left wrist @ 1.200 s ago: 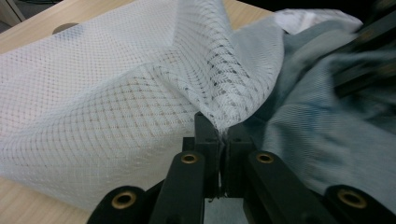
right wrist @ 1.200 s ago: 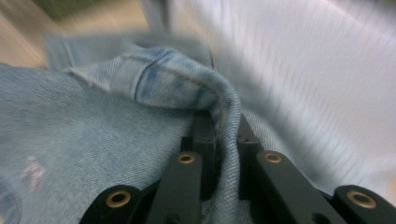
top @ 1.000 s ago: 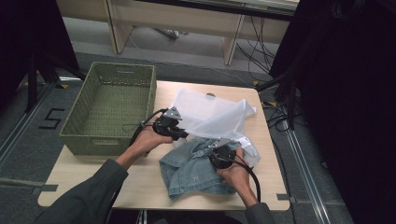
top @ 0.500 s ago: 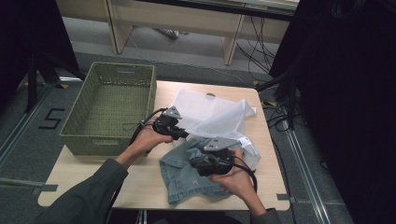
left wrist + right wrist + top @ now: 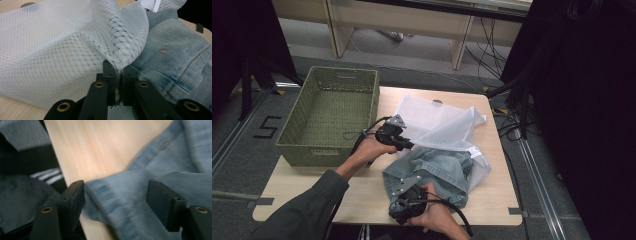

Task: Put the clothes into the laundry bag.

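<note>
Pinching a fold of the white mesh bag (image 5: 62, 50), the left hand-held gripper (image 5: 119, 72) has its two black jaws almost shut, with the thin net squeezed tight between them. In the high view this left hand-held gripper (image 5: 408, 145) sits near the middle of the counter (image 5: 312, 190), and the mesh bag (image 5: 437, 122) spreads out from it toward 1 o'clock. The net lifts up in a little tent where the jaws grip it.

The blue jeans (image 5: 437, 172) lie crumpled at 5 o'clock from the left hand-held gripper, touching the bag, with one edge of the bag over them. In the left gripper view the jeans (image 5: 175, 55) lie just beside the pinched net, at 3 o'clock.

The right hand-held gripper (image 5: 399, 207) is down at the near edge of the counter, at 7 o'clock from the jeans. Its jaws have just been opening and now stand wide apart. In the right gripper view a blurry edge of the jeans (image 5: 120, 195) lies between the jaws of the right hand-held gripper (image 5: 115, 200), but the pads do not press on it, so it is not holding anything.

A green basket (image 5: 332, 107) sits on the counter at 10 o'clock from the left hand-held gripper, near it but not touching it.
</note>
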Motion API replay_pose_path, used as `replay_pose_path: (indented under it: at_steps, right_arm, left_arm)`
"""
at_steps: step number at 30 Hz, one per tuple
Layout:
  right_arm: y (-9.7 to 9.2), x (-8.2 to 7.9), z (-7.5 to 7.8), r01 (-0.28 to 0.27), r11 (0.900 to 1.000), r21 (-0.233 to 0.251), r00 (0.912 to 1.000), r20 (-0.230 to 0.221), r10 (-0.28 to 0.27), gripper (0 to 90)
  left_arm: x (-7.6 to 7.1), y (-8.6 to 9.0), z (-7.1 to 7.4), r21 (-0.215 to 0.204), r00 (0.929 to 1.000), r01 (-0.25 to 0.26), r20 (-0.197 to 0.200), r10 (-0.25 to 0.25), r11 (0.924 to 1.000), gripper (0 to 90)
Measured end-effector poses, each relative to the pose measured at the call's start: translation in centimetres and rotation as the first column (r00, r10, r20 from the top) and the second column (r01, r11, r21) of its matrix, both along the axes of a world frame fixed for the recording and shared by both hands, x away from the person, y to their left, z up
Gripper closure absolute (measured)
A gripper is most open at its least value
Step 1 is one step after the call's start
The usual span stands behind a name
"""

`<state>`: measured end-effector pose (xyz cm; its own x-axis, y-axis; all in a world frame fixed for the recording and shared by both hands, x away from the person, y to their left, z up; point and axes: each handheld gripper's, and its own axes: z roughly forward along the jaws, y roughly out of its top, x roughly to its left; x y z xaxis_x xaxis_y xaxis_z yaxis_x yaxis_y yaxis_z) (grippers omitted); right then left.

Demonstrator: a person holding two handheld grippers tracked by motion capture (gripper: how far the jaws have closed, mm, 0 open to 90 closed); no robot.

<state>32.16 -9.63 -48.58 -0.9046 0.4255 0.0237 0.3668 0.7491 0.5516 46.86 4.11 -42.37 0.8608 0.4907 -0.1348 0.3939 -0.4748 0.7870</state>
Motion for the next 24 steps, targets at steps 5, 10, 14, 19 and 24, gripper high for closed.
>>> replay_pose_path:
  at_steps: [5,10,14,19,24]
  right_arm:
    - [0.7,-0.3,-0.8,0.015,0.996,-0.088,0.997,0.077,-0.009,54.2]
    - [-0.4,0.6,-0.2,0.041,0.9942,-0.099,0.9868,0.16,-0.024,78.5]
    - [-1.8,1.5,2.6,0.141,0.9899,0.011,0.9536,0.267,-0.139,79.7]
    - [-6.3,4.0,6.7,0.268,0.9614,0.063,0.9026,0.332,-0.273,80.2]
    - [-10.1,6.9,6.7,0.422,0.8943,0.15,0.8605,0.245,-0.447,80.4]
  left_arm:
    - [-0.1,0.0,-0.1,0.007,1.0,0.006,0.001,-0.006,1.0,84.9]
    - [-0.3,0.0,0.1,0.007,0.9999,0.012,0.009,-0.012,0.9999,85.8]
    - [-0.4,0.1,0.5,0.008,0.9995,0.019,0.023,-0.02,0.9998,86.5]
    - [-0.8,0.0,1.5,0.002,0.9985,0.035,0.041,-0.035,0.9994,86.9]
    - [-0.9,0.2,1.9,0.002,0.9979,0.043,0.048,-0.043,0.9991,87.0]
